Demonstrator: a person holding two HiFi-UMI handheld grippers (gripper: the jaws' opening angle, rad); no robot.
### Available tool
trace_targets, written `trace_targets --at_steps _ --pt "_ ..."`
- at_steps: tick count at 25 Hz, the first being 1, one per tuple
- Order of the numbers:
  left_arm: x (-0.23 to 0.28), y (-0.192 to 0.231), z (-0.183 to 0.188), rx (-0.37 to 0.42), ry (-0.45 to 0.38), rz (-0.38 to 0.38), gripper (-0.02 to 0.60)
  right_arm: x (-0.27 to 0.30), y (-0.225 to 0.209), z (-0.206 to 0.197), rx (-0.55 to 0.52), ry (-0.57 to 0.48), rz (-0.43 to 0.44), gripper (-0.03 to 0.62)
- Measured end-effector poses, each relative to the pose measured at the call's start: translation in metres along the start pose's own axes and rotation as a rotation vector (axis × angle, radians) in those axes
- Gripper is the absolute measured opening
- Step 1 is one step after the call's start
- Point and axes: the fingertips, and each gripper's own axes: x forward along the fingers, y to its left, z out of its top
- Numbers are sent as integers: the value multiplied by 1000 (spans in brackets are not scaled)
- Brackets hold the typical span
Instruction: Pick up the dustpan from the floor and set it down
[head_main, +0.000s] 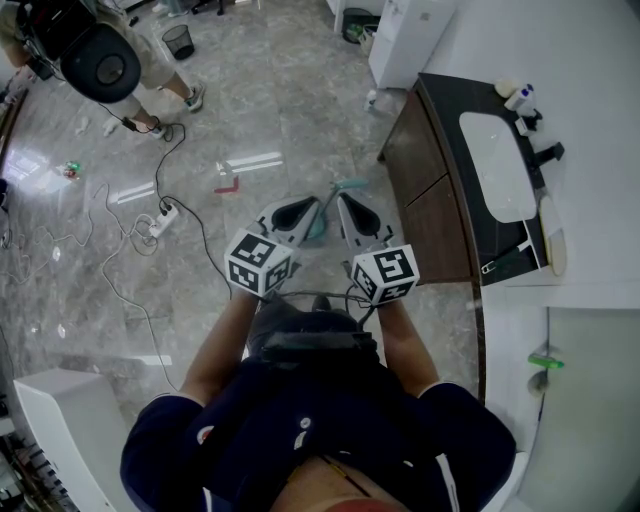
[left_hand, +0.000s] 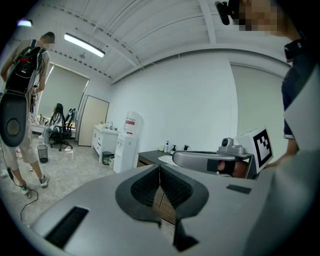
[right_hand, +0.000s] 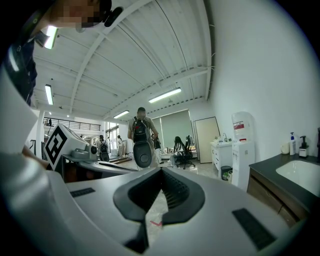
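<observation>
We hold both grippers close in front of us, side by side above the floor (head_main: 250, 120). The left gripper (head_main: 296, 214) has its jaws pressed together on nothing, and the right gripper (head_main: 354, 216) is clenched and empty too; each one's own view looks level across the room and shows no dustpan. The dustpan (head_main: 318, 227) is a pale teal piece lying on the floor just past our gripper tips. It is partly hidden behind them, near the floor's edge along the dark cabinet (head_main: 430, 190). Its slim handle (head_main: 347, 186) pokes out toward that cabinet. With the pan on the floor and our jaws empty, this could be the moment before a lift or the moment after it was set down. We cannot tell which. We judge it to be thin moulded plastic: light, fairly stiff, and smooth enough to slide between hard pads. A knock should not hurt it. The tray looks broad and shallow, so pinched at one edge it would likely tip and swing. For any grasp we would favour the handle, close to where it joins the tray. There the jaws can close across a narrow section and the weight hangs near the grip. How the tray's lip lies we cannot make out.
</observation>
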Motion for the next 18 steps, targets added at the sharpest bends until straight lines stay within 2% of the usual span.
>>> trace_targets --at_steps 18 --pt "4 -13 -1 1 -1 38 12 -14 -5 -1 -11 0 39 6"
